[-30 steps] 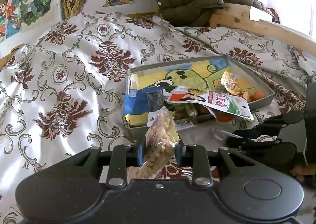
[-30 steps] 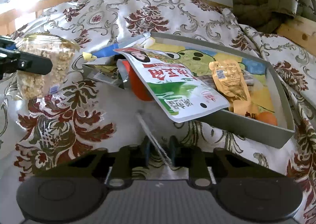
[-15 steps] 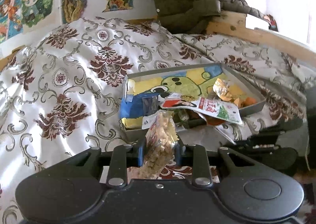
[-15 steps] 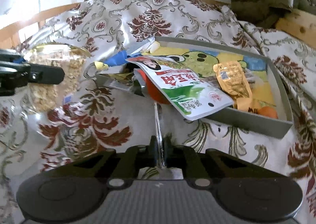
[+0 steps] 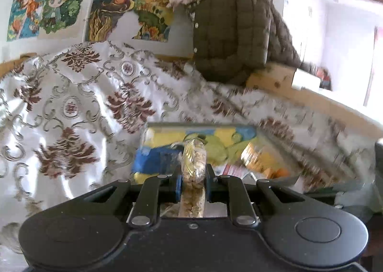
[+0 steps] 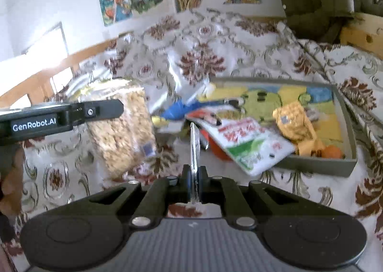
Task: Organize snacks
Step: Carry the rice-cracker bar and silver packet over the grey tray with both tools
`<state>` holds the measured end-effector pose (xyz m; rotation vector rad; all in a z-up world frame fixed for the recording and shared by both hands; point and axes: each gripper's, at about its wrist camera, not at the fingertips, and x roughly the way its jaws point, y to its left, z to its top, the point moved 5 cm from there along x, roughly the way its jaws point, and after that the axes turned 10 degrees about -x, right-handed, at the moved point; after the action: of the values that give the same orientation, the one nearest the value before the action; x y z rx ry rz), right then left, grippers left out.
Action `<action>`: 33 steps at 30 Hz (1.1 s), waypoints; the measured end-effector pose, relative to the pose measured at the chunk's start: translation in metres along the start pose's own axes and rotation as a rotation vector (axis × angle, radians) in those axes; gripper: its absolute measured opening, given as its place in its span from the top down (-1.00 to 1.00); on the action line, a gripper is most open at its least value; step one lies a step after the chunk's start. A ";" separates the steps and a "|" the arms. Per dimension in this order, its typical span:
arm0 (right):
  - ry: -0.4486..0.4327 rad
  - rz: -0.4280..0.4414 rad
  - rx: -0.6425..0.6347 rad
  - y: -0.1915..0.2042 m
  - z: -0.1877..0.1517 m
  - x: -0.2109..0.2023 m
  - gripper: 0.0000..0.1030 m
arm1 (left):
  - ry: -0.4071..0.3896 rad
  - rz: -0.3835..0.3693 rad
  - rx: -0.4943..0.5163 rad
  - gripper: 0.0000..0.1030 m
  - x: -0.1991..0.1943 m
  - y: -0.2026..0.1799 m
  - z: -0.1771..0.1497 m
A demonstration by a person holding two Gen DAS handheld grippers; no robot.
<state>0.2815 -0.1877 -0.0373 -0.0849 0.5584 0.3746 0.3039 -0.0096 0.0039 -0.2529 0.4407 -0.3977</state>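
Observation:
My left gripper (image 5: 192, 184) is shut on a clear bag of puffed snacks (image 5: 194, 173) and holds it up in front of the grey snack tray (image 5: 191, 125). The same bag (image 6: 119, 128) and the left gripper's finger (image 6: 95, 110) show at the left of the right wrist view. My right gripper (image 6: 194, 182) is shut on a thin clear plastic wrapper (image 6: 193, 142), held edge-on above the bedspread. The tray (image 6: 318, 166) holds a white, red and green packet (image 6: 249, 145), an orange packet (image 6: 293, 121), a blue packet (image 6: 177, 110) and an orange fruit (image 6: 331, 151).
A flowered bedspread (image 5: 71, 109) covers the bed. A dark quilted jacket (image 5: 234, 30) hangs over the wooden bed frame (image 5: 275, 78) behind the tray. Cartoon posters (image 5: 47, 8) are on the wall.
Both grippers have risen and tilted up, so the tray sits lower in the views. The right gripper's wrapper now stands upright and edge-on. The snack bag stays in the left gripper.

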 end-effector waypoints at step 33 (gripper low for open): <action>-0.068 -0.376 0.252 -0.158 0.000 0.029 0.86 | 0.087 -0.151 -0.204 0.62 0.176 -0.101 0.013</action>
<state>0.3630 -0.3249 -0.0562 0.0653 0.5056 -0.0593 0.4236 -0.1724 -0.0163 -0.4702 0.5507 -0.5139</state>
